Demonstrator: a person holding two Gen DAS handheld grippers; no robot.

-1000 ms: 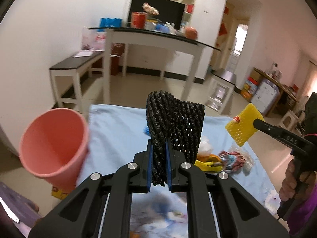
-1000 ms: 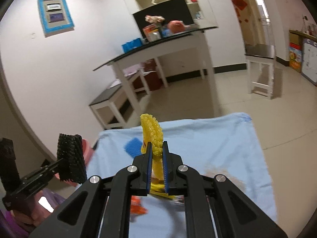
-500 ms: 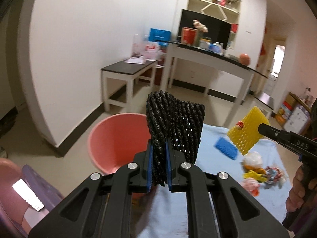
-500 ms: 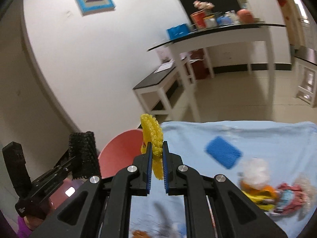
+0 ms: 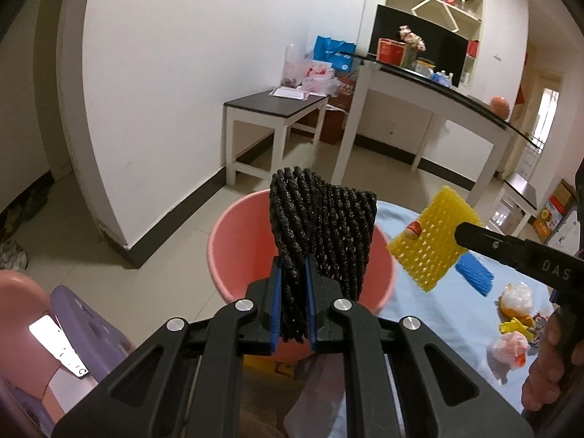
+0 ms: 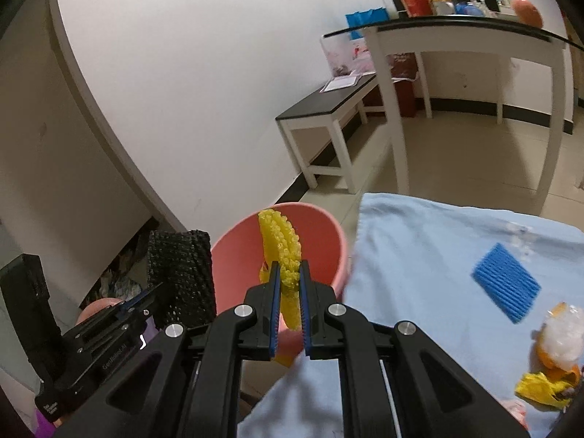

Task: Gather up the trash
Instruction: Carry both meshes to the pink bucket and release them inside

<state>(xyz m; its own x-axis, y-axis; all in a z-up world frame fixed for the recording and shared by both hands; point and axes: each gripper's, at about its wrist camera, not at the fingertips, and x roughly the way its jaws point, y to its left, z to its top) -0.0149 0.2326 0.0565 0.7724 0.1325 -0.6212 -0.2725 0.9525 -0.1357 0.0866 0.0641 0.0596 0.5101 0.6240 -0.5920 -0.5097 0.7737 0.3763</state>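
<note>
**Two foam nets held at the bin**

Two grippers are clamped tight. A black foam net [image 5: 321, 233] is pinched by the left gripper [image 5: 292, 304], a yellow foam net [image 6: 283, 252] by the right gripper [image 6: 290, 304], both before the pink bin [image 5: 233, 241] beside the blue-clothed table [image 6: 419, 255].

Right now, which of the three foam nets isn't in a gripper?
The blue foam net: it lies loose on the light blue cloth. The black foam net is clamped in the left gripper, the yellow foam net in the right gripper.

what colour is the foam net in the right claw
Yellow foam net, clearest in the left wrist view.
</note>
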